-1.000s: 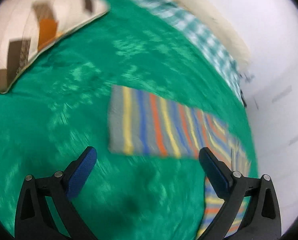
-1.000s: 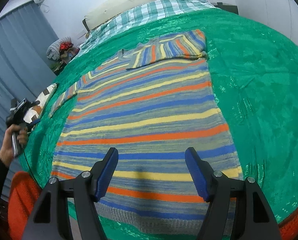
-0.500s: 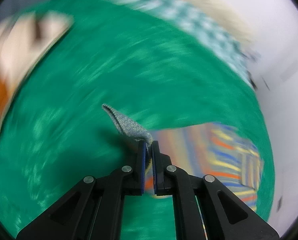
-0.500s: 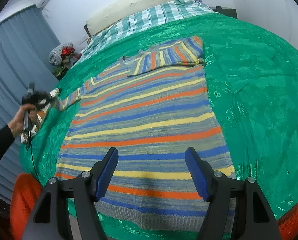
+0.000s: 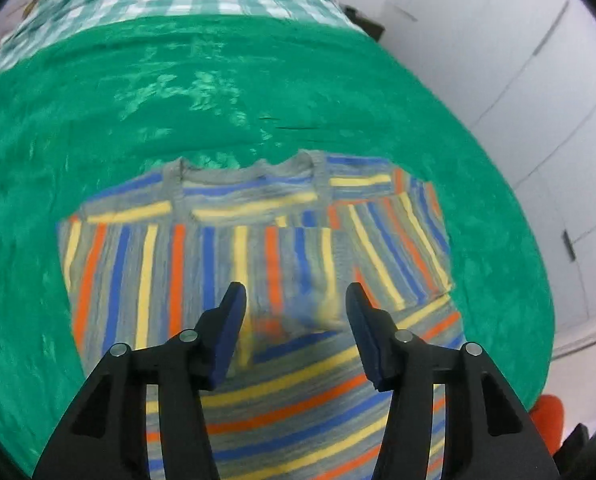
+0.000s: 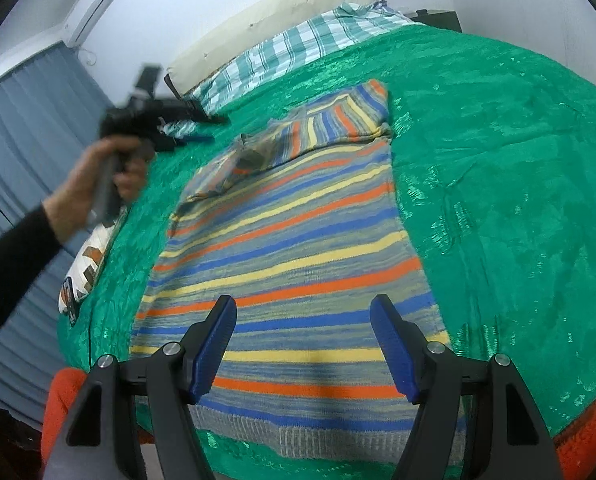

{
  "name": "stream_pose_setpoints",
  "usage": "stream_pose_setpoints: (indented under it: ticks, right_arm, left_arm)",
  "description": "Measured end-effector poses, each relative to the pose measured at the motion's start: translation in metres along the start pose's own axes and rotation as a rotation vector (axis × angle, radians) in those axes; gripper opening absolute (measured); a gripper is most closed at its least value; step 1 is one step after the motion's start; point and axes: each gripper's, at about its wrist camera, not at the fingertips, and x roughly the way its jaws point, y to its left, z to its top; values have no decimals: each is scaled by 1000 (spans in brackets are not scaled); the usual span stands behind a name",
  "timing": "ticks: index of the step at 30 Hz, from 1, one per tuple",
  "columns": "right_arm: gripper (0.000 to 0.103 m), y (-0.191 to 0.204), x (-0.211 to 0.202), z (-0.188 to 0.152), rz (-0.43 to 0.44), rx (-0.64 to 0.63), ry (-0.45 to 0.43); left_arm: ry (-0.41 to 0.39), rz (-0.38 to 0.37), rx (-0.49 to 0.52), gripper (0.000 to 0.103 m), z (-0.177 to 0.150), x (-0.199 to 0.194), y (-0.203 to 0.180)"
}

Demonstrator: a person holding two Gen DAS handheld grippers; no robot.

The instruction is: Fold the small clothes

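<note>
- The striped sweater [image 6: 294,240] lies flat on the bed, on the green blanket [image 6: 498,152], with its hem towards the foot of the bed and its grey neckline [image 5: 250,172] towards the pillows.
- Both sleeves are folded in across the chest: the left sleeve [image 5: 202,276] lies with its stripes running crosswise to the body's, and the right sleeve [image 5: 398,248] overlaps beside it.
- The green blanket covers most of the bed; a teal checked sheet [image 6: 298,48] shows past it at the head end, with a cream bolster [image 6: 266,16] against the wall.
- A patterned cushion [image 6: 86,264] sits at the bed's left edge, well apart from the sweater.
- The left gripper [image 5: 296,312] hangs over the folded left sleeve, pointing steeply down; its jaws have just been opening and stand apart, with nothing pinched between them.
- In the right wrist view, a hand [image 6: 94,184] in a black sleeve holds that gripper above the blanket, left of the sweater's shoulder; it is blurred.
- The right gripper [image 6: 302,344] hovers over the sweater's lower part near the hem, its jaws wide apart and empty, the blue pads clear of the knit.
</note>
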Motion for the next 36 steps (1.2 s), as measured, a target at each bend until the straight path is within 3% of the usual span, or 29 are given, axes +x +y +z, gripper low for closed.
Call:
stream_pose_setpoints:
  ticks: [5,11,13,14,15,16,18,21,23,26,28,32,36]
  right_arm:
    - [70,-7,-1,-1,17,29,6]
    - [70,4,11,-3,23,5,32]
    - [70,10,11,-6,17,-30,36]
    - [70,13,11,-8,12,-46,37]
    - [70,15,11,-9,6,-60,40]
    - [70,16,12,-10,-3,-73,44]
    - [70,15,13,-11,-14,-76,49]
    - [70,9,14,-10,-20,-51,49]
    - [70,4,15,-9,-19,-36,51]
    - [70,2,19,-7,-12,-27,64]
    - [70,4,20,-8,-8,-36,67]
    - [70,4,17,-7,-7,-38,58]
    - [70,0,11,5,6,11,54]
  left_arm:
    - [-117,86,-178,54,-20,-43,70]
    - [-15,217,-179,54,-56,-27,102]
    - [1,229,-218,52,-67,-19,113]
    - [0,205,-246,34,-70,-15,117]
    - [-2,153,-282,4,-75,-10,122]
    - [-10,138,-297,5,-79,-9,124]
    - [-43,192,-290,4,-82,-13,126]
    - [-81,186,-379,3,-92,-21,147]
    - [-65,205,-336,4,-95,-17,144]
    - [-57,229,-324,12,-92,-13,139]
    - [-62,198,-357,15,-93,-15,144]
    - [-87,210,-347,57,-113,-39,150]
    - [-143,326,-208,80,-144,-74,146]
